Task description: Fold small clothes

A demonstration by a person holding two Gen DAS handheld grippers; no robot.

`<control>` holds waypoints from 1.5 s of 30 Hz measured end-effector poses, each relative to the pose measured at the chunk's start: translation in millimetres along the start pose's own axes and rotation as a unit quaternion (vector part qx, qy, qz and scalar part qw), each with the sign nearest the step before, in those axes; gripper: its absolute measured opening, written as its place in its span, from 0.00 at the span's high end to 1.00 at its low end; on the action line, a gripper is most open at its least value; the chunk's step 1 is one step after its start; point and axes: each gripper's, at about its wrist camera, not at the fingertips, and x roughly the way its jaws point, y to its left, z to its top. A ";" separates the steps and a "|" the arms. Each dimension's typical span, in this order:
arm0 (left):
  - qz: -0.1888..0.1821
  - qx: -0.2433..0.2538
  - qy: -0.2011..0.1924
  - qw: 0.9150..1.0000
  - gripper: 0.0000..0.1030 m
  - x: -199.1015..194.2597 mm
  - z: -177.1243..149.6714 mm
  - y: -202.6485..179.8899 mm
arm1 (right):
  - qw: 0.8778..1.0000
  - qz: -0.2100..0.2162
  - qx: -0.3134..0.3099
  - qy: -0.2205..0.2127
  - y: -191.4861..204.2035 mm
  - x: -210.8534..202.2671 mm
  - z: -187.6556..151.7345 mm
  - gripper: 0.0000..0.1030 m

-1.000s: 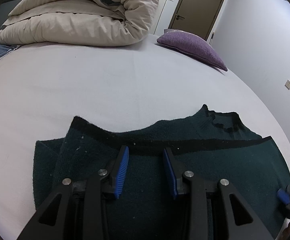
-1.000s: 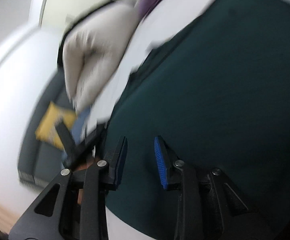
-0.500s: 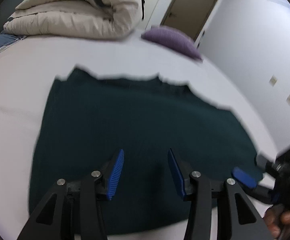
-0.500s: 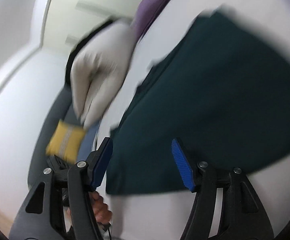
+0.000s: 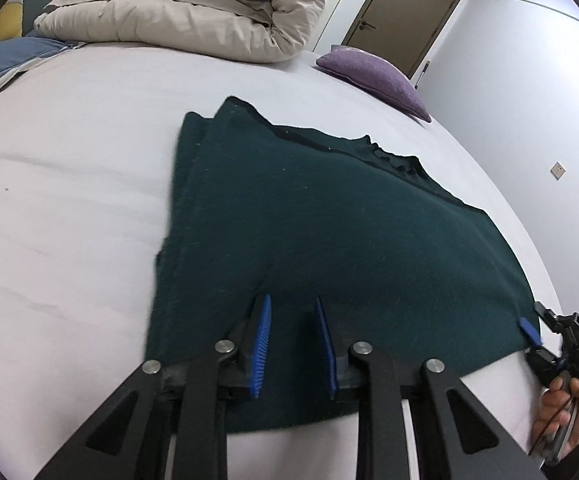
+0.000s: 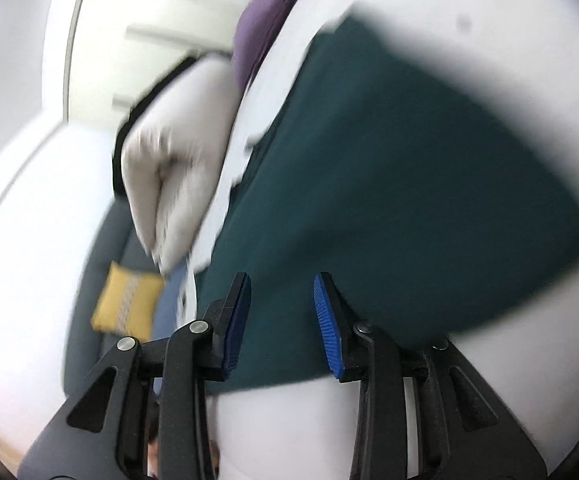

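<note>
Sweater (image 5: 349, 240): one, folded on bed (image 5: 69, 160).
Left gripper (image 5: 292, 316): closing, gap remains, nothing pinched.
Right gripper (image 6: 281, 300): closing, parted, empty.

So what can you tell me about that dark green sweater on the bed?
The dark green sweater looks like soft, fuzzy knit with black trim at its far edge and a wavy collar. It is folded into a flat, roughly square stack; layered edges show on its left side. It lies on the white bed sheet. The left gripper is over its near edge, jaws closing with nothing pinched that I can see. The right gripper is at its near right corner, also closing.
</note>
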 end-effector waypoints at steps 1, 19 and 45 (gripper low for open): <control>0.010 0.001 -0.002 1.000 0.74 -2.6 -0.5 1.1 | 0.999 -0.020 -0.002 -0.026 -5.5 -20.0 5.8 0.70; 0.013 0.086 -0.008 0.996 0.47 14.4 32.8 -92.2 | 0.994 -0.018 -0.099 -0.033 70.5 -53.9 51.0 0.44; 0.053 0.130 -0.004 0.990 0.41 64.5 18.5 -104.2 | 0.987 -0.134 -0.061 -0.060 14.8 -81.7 92.3 0.38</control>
